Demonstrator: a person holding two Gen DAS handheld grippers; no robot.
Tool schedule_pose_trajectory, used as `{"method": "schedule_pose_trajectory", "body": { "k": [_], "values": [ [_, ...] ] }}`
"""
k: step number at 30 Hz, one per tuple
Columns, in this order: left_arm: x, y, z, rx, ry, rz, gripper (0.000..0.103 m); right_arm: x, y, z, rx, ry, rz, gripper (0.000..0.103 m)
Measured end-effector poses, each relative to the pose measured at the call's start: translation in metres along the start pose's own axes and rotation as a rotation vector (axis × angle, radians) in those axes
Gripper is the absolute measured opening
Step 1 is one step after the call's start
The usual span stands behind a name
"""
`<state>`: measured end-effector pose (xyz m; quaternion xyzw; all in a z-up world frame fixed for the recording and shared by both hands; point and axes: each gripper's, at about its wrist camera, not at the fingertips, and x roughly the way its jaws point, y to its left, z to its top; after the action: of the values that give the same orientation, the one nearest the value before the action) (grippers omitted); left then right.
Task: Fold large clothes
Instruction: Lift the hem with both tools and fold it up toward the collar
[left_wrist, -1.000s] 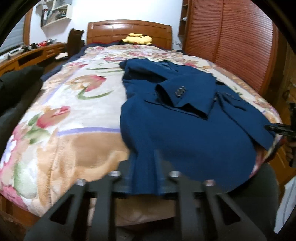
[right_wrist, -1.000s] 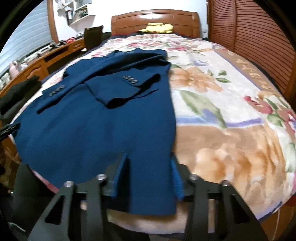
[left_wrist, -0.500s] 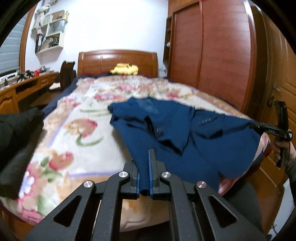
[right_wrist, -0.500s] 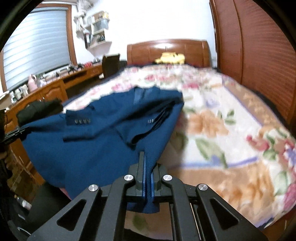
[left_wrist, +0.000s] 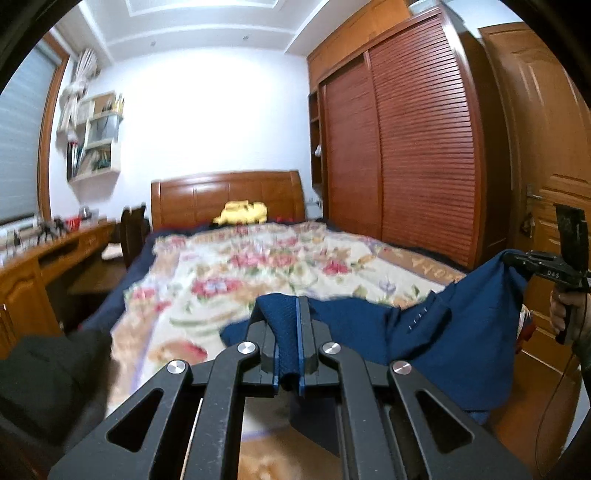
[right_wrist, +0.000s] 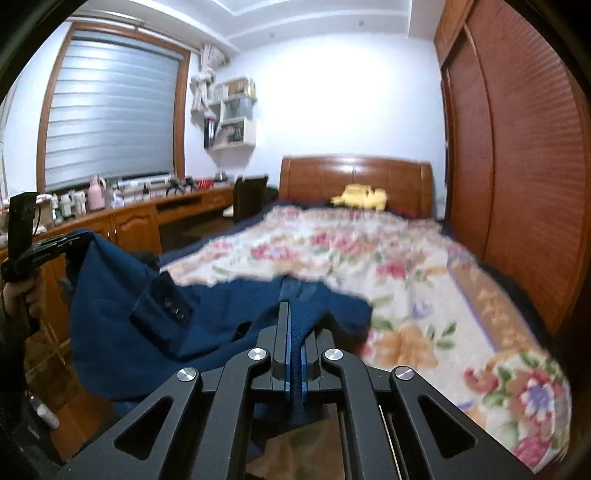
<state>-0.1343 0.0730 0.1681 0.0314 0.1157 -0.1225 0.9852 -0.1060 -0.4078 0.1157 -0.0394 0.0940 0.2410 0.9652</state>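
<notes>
A navy blue suit jacket (left_wrist: 436, 343) hangs lifted by its hem above the near end of a bed with a floral blanket (left_wrist: 258, 266). My left gripper (left_wrist: 293, 314) is shut on one hem corner, cloth bunched between its pads. My right gripper (right_wrist: 290, 321) is shut on the other hem corner of the jacket (right_wrist: 122, 332). Each gripper also shows in the other's view: the right gripper (left_wrist: 517, 260) at the far right, the left gripper (right_wrist: 77, 240) at the far left, both pinching blue cloth. The jacket's far part still trails on the blanket.
A yellow plush (left_wrist: 242, 212) lies by the wooden headboard (left_wrist: 225, 195). A slatted wardrobe (left_wrist: 406, 155) and a door (left_wrist: 546, 155) stand on the right, a desk (right_wrist: 129, 221) with clutter on the left. A dark garment (left_wrist: 48, 373) lies at the bed's near left corner.
Both grippers closed on the jacket's hem and rose, tilting up toward level. The hem came off the blanket and the jacket now hangs between them.
</notes>
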Motion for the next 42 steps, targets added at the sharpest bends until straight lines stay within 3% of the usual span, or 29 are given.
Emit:
{"method": "schedule_pose_trajectory", "body": {
  "k": [7,15,20,28,33,37,42],
  "values": [
    [-0.023,0.003,0.039,0.006,-0.065,0.009,0.007,-0.049,0.002,0.032,-0.051,-0.09,-0.031,0.003],
    [-0.027,0.017,0.051,-0.021,-0.106,0.029,0.007,-0.079,0.001,0.047,-0.064,-0.168,-0.061,0.003],
    [0.02,0.031,0.036,-0.04,-0.016,0.072,0.007,-0.027,0.002,0.036,-0.032,-0.093,-0.086,0.003],
    [0.112,0.06,-0.032,-0.092,0.22,0.149,0.007,0.084,0.007,0.002,-0.027,0.149,-0.149,0.003],
    [0.136,0.058,-0.054,-0.08,0.273,0.178,0.007,0.127,0.015,-0.022,-0.032,0.242,-0.147,0.003],
    [0.166,0.064,-0.067,-0.084,0.308,0.203,0.007,0.159,0.013,-0.015,-0.021,0.265,-0.142,0.003],
    [0.196,0.077,-0.08,-0.12,0.342,0.2,0.007,0.194,-0.017,-0.019,-0.002,0.29,-0.158,0.003]
  ]
}}
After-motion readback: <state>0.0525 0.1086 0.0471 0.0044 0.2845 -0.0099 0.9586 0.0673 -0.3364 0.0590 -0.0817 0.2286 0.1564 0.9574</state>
